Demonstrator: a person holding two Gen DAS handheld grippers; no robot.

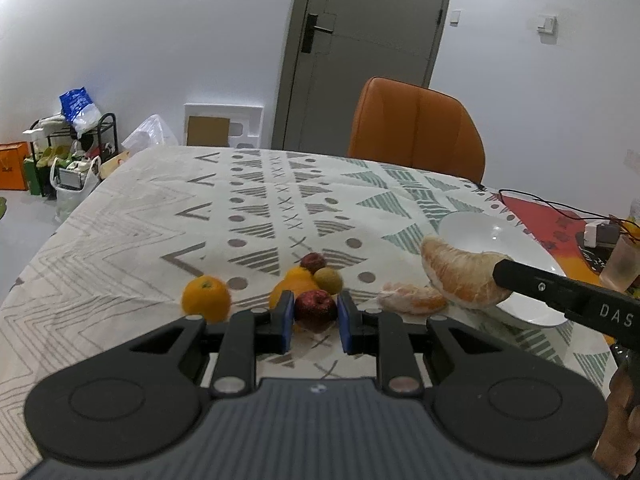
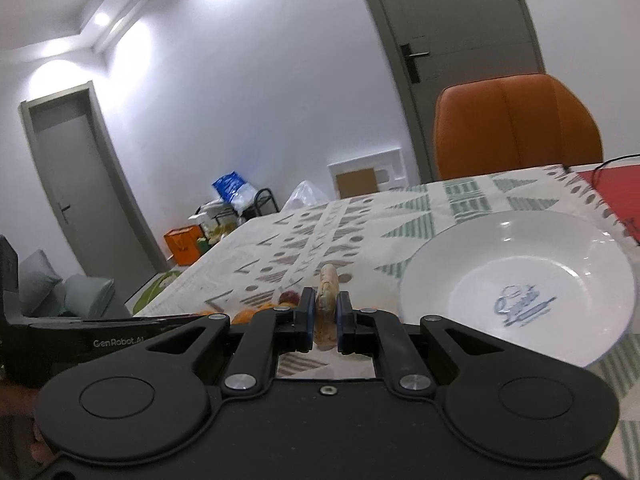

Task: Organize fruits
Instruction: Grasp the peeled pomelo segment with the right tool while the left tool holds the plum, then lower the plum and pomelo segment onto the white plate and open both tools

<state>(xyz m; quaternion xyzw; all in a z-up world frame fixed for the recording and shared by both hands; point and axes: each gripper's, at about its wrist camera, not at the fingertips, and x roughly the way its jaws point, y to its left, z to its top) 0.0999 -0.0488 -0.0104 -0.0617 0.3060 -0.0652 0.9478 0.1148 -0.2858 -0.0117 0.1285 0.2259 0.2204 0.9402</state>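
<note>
Right gripper (image 2: 323, 316) clenched on a peeled pomelo wedge (image 1: 460, 276), held in air just above near rim of white plate (image 2: 520, 276); blue script logo at plate centre, not legible. "DAS" in white on right gripper's side, seen from left wrist cam; "GenRobot.AI" on left unit's body, seen from right wrist cam. Left gripper (image 1: 314, 318) released, jaws apart w/ red apple (image 1: 315, 309) framed between blue pads (image 1: 285, 320), contact unclear. Oranges (image 1: 206, 300), kiwi (image 1: 328, 280) clustered on patterned tablecloth (image 1: 160, 220); 2nd peeled segment (image 1: 412, 300) lying beside plate.
</note>
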